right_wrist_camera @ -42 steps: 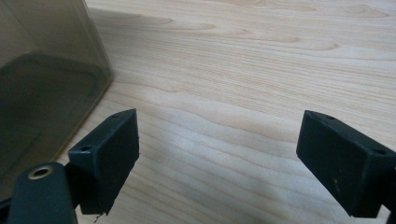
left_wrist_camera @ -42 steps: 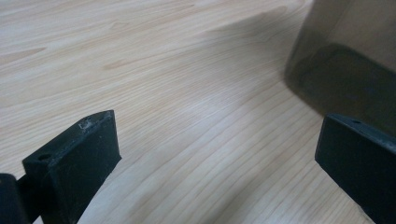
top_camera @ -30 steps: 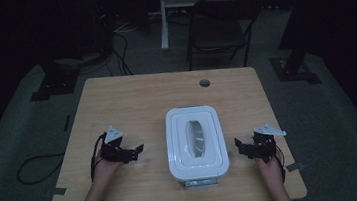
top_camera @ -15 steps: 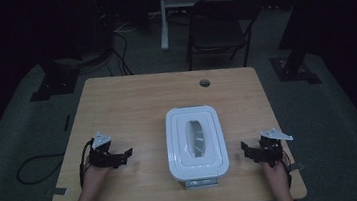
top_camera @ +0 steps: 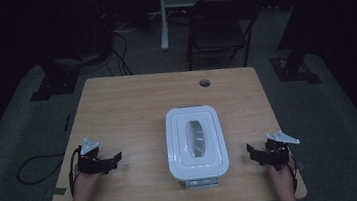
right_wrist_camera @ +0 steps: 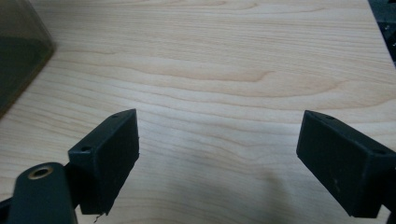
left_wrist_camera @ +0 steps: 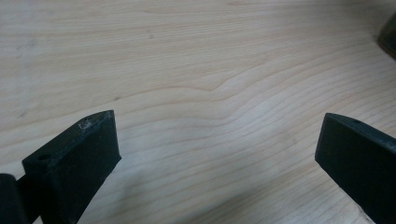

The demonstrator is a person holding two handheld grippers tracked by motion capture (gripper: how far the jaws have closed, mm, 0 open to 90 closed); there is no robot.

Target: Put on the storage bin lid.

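A white rectangular box point(top_camera: 196, 141) with a closed lid and a recessed handle sits at the middle of the wooden table point(top_camera: 132, 105), toward its front. My left gripper point(top_camera: 116, 159) rests low over bare wood to the left of the box, well apart from it. In the left gripper view that gripper point(left_wrist_camera: 219, 140) is open, with only wood grain between the jaws. My right gripper point(top_camera: 251, 152) is to the right of the box, near the front edge. It stands open point(right_wrist_camera: 219, 144) over bare wood, and the box's wall point(right_wrist_camera: 18, 51) shows at the upper left.
A round cable hole point(top_camera: 205, 83) lies near the table's far edge. Beyond the table stand a dark chair point(top_camera: 221, 25) and a desk leg, with cables on the floor at the left. The table's right edge is close to my right gripper.
Both grippers have drawn away from the box, the left one leftward and the right one rightward, each a little nearer the front edge. The box has not moved.
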